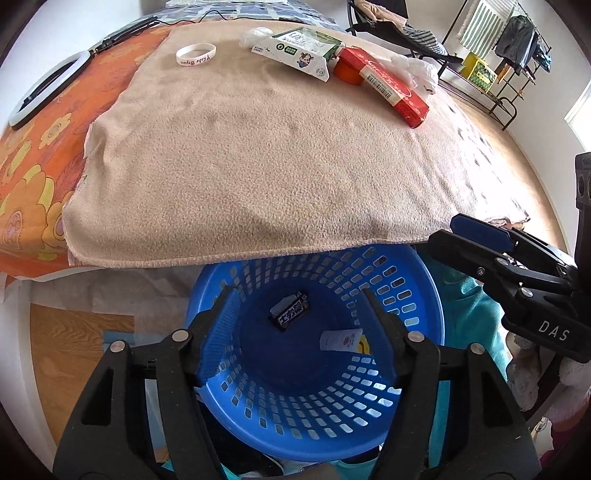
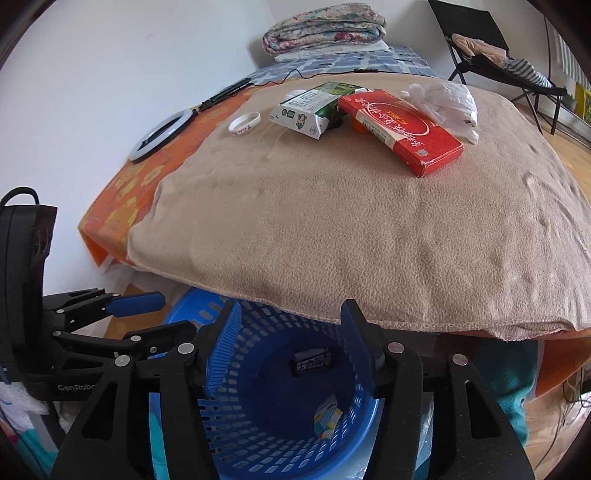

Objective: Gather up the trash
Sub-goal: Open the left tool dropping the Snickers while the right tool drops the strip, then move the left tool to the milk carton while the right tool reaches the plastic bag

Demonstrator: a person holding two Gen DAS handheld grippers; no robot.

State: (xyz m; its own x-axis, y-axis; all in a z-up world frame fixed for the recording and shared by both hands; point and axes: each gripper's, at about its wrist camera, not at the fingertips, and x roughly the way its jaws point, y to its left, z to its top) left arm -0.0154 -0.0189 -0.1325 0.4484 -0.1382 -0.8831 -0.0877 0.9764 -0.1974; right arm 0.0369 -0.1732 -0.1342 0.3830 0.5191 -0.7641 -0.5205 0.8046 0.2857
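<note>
A blue perforated basket point(image 1: 417, 295) point(image 2: 369, 410) stands on the floor at the bed's near edge. In it lie a dark wrapper point(image 1: 290, 313) point(image 2: 312, 362) and a white packet point(image 1: 340, 339) point(image 2: 327, 417). My left gripper point(image 1: 299, 291) is open and empty over the basket. My right gripper point(image 2: 290, 310) is open and empty over it too, and shows in the left wrist view point(image 1: 476, 236). On the beige blanket point(image 1: 258, 155) point(image 2: 351, 229) lie a red box point(image 1: 388, 83) point(image 2: 399, 125), a green-white carton point(image 1: 295, 50) point(image 2: 310, 107), crumpled white plastic point(image 1: 415, 70) point(image 2: 447, 98) and an orange item point(image 1: 347, 72).
A white wristband point(image 1: 195, 53) point(image 2: 243, 123) lies on the blanket. A ring light point(image 1: 44, 92) point(image 2: 162, 134) rests on the orange sheet. Folded quilts point(image 2: 325, 29) sit at the bed's far end. A black chair point(image 2: 498, 55) and a clothes rack point(image 1: 506, 48) stand to the right.
</note>
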